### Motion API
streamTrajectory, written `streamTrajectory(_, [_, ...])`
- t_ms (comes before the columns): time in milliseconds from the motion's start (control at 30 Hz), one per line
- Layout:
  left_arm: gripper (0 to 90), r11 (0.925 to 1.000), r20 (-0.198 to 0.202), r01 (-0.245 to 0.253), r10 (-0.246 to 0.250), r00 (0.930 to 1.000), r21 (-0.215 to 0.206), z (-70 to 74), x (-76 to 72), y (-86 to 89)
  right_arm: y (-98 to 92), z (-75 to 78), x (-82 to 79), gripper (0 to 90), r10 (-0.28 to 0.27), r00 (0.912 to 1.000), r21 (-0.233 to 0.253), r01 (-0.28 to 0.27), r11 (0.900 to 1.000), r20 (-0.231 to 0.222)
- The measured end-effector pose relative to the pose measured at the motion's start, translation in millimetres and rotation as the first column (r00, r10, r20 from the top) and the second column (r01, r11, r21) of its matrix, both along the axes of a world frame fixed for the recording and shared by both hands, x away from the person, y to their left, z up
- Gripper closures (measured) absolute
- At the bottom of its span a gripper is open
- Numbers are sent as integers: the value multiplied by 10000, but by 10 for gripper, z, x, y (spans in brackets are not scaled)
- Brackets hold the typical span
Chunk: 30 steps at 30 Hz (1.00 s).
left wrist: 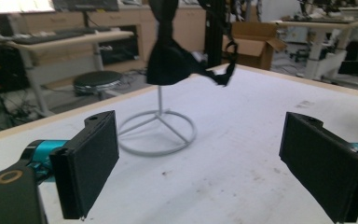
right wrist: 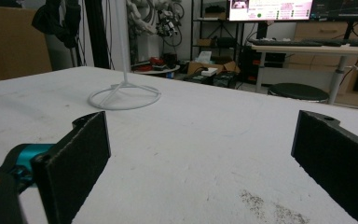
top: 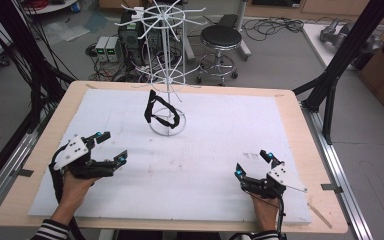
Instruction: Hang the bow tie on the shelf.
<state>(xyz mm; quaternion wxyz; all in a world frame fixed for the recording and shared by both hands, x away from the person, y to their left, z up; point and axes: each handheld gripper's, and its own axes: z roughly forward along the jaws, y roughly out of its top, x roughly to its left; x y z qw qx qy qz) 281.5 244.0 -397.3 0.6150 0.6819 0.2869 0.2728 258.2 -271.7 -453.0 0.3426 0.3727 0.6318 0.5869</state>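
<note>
Black strap [top: 156, 111] hangs from a low arm of the white wire rack [top: 166, 75], draped beside the centre pole and reaching almost to the ring base; it appears to be a band or small soft item of fabric, exact type not determinable.

Left gripper [top: 111, 146]: pads [left wrist: 91, 158] spread wide, nothing between them. In the left gripper view the jaws frame the rack's ring base [left wrist: 157, 133] and the strap [left wrist: 172, 60] above it, so this tool is aimed at the rack. It sits low over the white mat [top: 205, 150], near-left of the rack and well apart from it.

Right gripper [top: 252, 164]: pads [right wrist: 74, 154] likewise released and empty. It sits near-right of the rack, farther off than the left one. In the right gripper view the ring base [right wrist: 124, 97] lies ahead and left of the jaws, and the strap [right wrist: 56, 18] shows dark at the top left.

Assessment: both tools rest at ready positions flanking the rack, open, presumably so either may approach. The left is better aligned, so it is judged the likelier to take the strap. The strap hangs loose, which should let it lift clear of its arm, though the neighbouring wire arms could snag it. Behind the rack, off the table [top: 290, 100], stands a black stool [top: 221, 37].
</note>
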Motion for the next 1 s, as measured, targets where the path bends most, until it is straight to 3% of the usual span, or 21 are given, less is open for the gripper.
streamTrajectory(133, [123, 9988, 198, -131, 140, 9997, -466, -136, -110, 180, 1, 0, -1, 34, -26, 10000, 26, 26, 10000, 8])
streamTrajectory(200, [119, 9984, 388, -332, 350, 9986, -463, -199, -148, 235, 2, -1, -3, 34, -50, 10000, 34, 50, 10000, -12])
streamTrajectory(333, [118, 9960, 472, -793, 812, 9956, -414, -340, -201, 318, 3, -1, -5, 34, -60, 10000, 7, 60, 10000, 14])
streamTrajectory(567, [118, 9897, 370, -1131, 1167, 9925, -882, -517, -210, 423, 5, -2, -12, 34, -128, 9999, 60, 128, 9999, -22])
streamTrajectory(633, [119, 9897, 178, -1130, 1149, 9932, -875, -552, -204, 423, 6, -2, -12, 34, -140, 9999, 64, 140, 9999, -16])
streamTrajectory(1000, [124, 9909, 236, -1117, 1137, 9932, -752, -556, -204, 404, -1, -4, -13, 34, -161, 9998, 76, 161, 9998, 69])
